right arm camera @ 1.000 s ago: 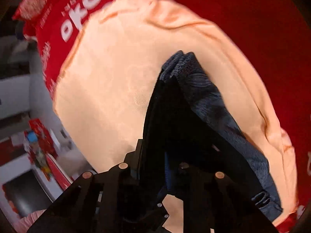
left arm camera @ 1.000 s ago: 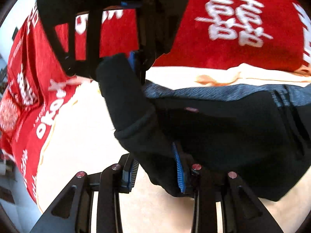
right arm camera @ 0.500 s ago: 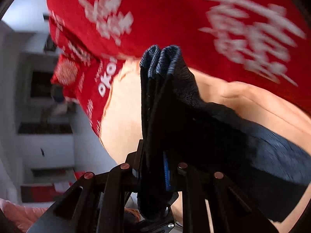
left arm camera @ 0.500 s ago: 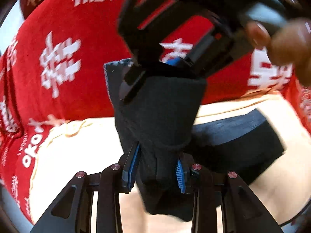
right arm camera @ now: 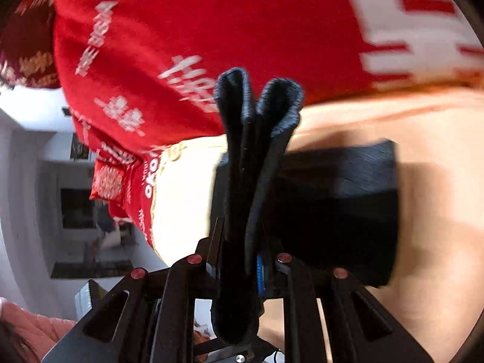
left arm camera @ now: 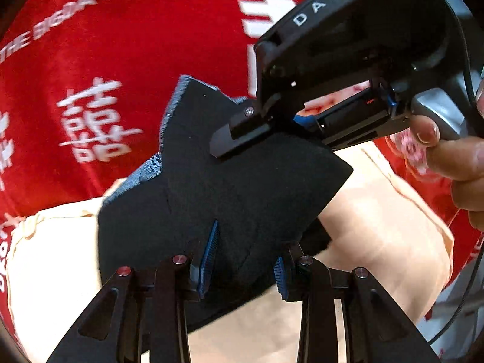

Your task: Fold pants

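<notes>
Pants (left arm camera: 230,199), dark, already doubled into a compact bundle, held up above the cream cloth (left arm camera: 378,242). Left gripper (left arm camera: 242,260) clamped on the near edge; right gripper (right arm camera: 239,269) clamped on a bunched fold. Judgement: folding mostly done; the last fold-over and setting down on the cloth remain.

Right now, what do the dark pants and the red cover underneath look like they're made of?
The pants look like a soft, matte black knit, perhaps fleece or jersey: no sheen, thick rounded folds, and a speckled blue-grey inner face at the edges. The red cover looks like a smooth woven cloth with a slight sheen and flat white printed lettering; the fibre can't be told. Both grippers' jaws pinch the pants.
</notes>
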{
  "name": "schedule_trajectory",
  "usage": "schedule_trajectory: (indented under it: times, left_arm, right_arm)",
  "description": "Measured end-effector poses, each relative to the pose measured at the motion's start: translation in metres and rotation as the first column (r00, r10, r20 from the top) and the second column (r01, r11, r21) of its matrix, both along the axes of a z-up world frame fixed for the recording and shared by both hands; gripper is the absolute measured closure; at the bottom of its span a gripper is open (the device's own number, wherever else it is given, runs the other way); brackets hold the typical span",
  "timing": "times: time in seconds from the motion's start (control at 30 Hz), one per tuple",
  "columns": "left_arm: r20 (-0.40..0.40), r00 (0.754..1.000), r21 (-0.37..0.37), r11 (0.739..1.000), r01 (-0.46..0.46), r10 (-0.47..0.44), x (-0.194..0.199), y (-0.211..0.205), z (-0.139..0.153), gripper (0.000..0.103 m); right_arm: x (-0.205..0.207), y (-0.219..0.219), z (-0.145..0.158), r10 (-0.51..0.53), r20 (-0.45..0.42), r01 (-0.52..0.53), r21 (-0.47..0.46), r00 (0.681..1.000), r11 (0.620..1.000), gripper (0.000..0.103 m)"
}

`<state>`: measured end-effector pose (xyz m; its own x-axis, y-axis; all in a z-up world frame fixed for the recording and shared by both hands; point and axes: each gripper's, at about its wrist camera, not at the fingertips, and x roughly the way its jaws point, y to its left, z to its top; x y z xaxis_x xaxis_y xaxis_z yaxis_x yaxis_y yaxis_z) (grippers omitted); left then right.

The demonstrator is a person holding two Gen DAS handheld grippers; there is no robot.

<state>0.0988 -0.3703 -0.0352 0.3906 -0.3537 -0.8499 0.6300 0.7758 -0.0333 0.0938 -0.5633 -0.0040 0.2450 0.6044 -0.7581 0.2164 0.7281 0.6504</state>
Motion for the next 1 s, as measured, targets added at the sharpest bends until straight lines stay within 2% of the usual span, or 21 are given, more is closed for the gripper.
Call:
schedule_trajectory:
  times: [0.13,0.23,0.33,0.43,0.57,0.7,0.8,0.9,1.0]
  left_arm:
    - [-0.066,0.998,0.083,0.996,0.013,-0.007,-0.008,-0.027,-0.036,0.068]
    - [-0.091,0.996,0.125,0.992,0.023,-0.012,-0.008,-0.032,-0.055,0.068]
    - [-0.095,0.995,0.151,0.988,0.034,-0.020,-0.005,-0.034,-0.062,0.068]
    - [-0.103,0.994,0.163,0.985,0.055,-0.039,-0.005,-0.034,-0.062,0.064]
    - [-0.151,0.988,0.151,0.988,0.042,-0.019,-0.003,-0.021,-0.053,0.039]
    - [-0.201,0.979,0.134,0.991,0.005,0.022,-0.001,0.003,-0.043,0.038]
    - [-0.202,0.977,0.149,0.988,-0.042,0.072,-0.001,0.024,-0.034,0.038]
    - [-0.205,0.968,0.160,0.980,-0.115,0.147,0.015,0.049,-0.030,0.038]
    - [-0.195,0.956,0.175,0.967,-0.188,0.221,0.031,0.072,-0.031,0.038]
  right_arm:
    - [-0.014,-0.023,-0.041,-0.008,-0.053,0.006,-0.042,0.999,0.999,0.086]
    - [-0.021,-0.031,-0.068,-0.016,-0.083,0.011,-0.068,0.996,0.998,0.086]
    - [-0.028,-0.039,-0.085,-0.043,-0.085,0.038,-0.061,0.995,0.997,0.084]
    - [-0.030,-0.038,-0.087,-0.047,-0.074,0.042,-0.061,0.996,0.997,0.083]
    - [-0.028,-0.035,-0.083,-0.043,-0.066,0.036,-0.100,0.997,0.994,0.082]
    - [-0.037,-0.035,-0.080,-0.051,-0.067,0.040,-0.145,0.996,0.989,0.081]
    - [-0.041,-0.032,-0.078,-0.049,-0.069,0.035,-0.199,0.996,0.979,0.080]
    - [-0.042,-0.028,-0.075,-0.058,-0.079,0.037,-0.252,0.995,0.967,0.078]
    - [-0.045,-0.020,-0.069,-0.054,-0.081,0.024,-0.338,0.995,0.941,0.072]
